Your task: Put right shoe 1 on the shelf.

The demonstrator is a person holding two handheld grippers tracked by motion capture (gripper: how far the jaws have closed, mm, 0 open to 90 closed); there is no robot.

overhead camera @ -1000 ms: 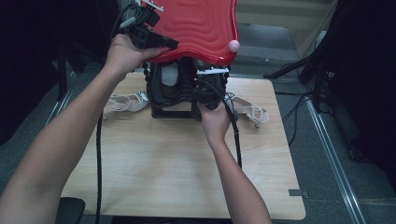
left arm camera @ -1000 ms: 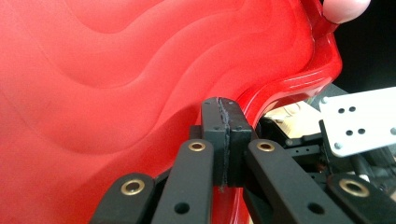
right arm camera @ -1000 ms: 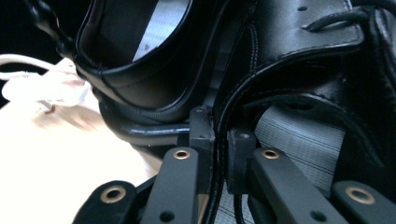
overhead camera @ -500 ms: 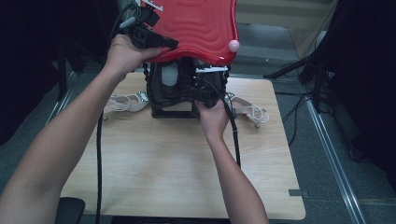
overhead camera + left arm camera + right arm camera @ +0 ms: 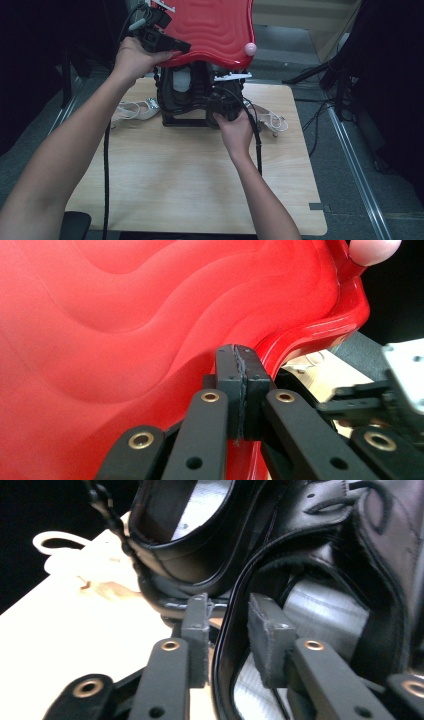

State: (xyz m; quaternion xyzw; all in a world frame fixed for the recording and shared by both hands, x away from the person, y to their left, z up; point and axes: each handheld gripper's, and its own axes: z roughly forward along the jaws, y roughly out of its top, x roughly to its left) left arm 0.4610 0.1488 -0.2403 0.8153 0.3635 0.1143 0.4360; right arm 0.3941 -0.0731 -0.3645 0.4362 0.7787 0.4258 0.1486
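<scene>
High view: left gripper [image 5: 172, 47] is sitting raised at the far left of the table [image 5: 190, 190], at the left edge of a red wavy-surfaced panel [image 5: 210, 27] that is hanging above a black strapped object [image 5: 192, 95] on a dark frame at the table's far edge. Right gripper [image 5: 220, 107] is sitting low against that black object's front right side, right hand [image 5: 235, 132] behind it. White looped straps [image 5: 132, 109] are lying on the wood to the left of the black object, more of the same to its right. A pink ball [image 5: 249, 48] is sitting at the panel's right rim. Left gripper view adds what the high view is hiding: left gripper [image 5: 241, 390] jaws are pressing together, pads meeting, at the edge of the red panel [image 5: 125, 330]; whether the rim is actually pinched between them, can't tell. Pink ball [image 5: 374, 247] is showing top right. Right gripper view: right gripper [image 5: 227, 640] jaws are standing apart, with a thin black strap edge [image 5: 222, 645] running through the gap, not clamped; black padded leather-like parts [image 5: 320, 540] and grey surfaces beyond, white straps [image 5: 65, 552] on the table further off.
</scene>
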